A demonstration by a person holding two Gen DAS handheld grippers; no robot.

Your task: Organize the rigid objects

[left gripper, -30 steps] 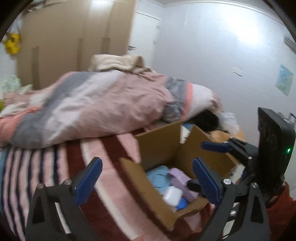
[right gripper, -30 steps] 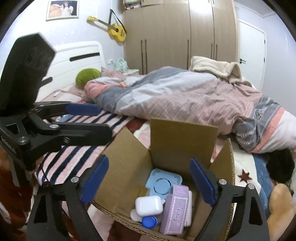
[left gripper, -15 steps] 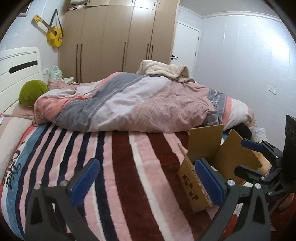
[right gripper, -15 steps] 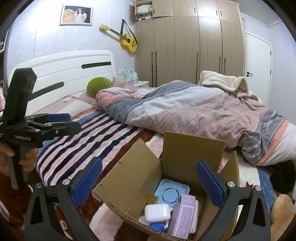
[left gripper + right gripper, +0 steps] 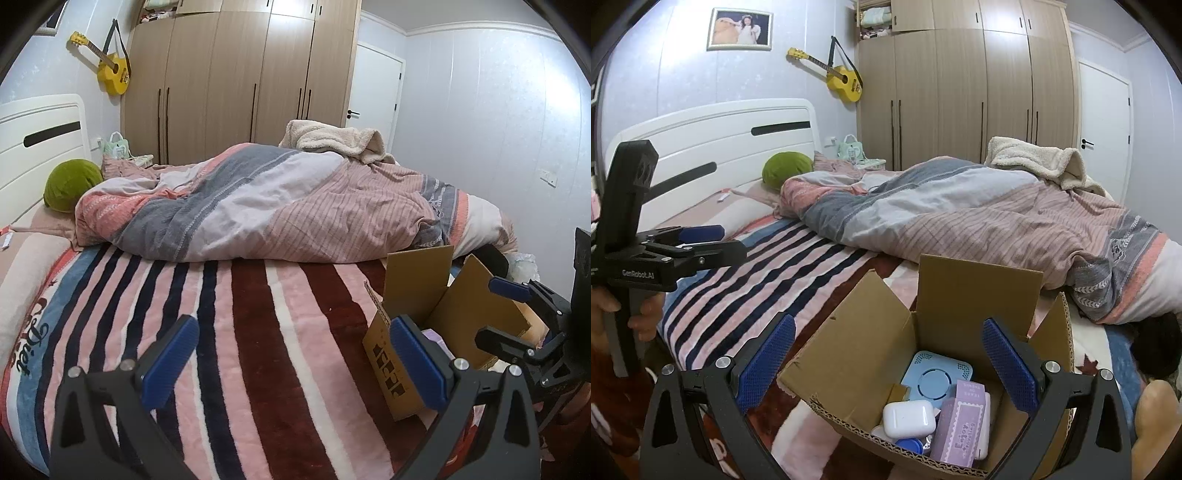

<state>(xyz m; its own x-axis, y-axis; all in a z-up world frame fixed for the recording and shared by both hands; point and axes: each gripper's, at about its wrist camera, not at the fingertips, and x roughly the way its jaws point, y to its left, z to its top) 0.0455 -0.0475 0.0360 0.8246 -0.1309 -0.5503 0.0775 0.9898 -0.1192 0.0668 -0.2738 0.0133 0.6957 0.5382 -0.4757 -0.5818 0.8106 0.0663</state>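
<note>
Overhead, right gripper (image 5: 886,365) agape above cardboard box (image 5: 975,295).

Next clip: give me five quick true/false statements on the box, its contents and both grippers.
1. The right gripper is open and holds nothing. True.
2. The box has its flaps shut. False: they stand open.
3. A white case lies inside the box beside a purple carton. True.
4. The left gripper grips the blue device. False: it is open, over the striped blanket.
5. The guitar lies on the bed. False: it hangs on the wall.
</note>
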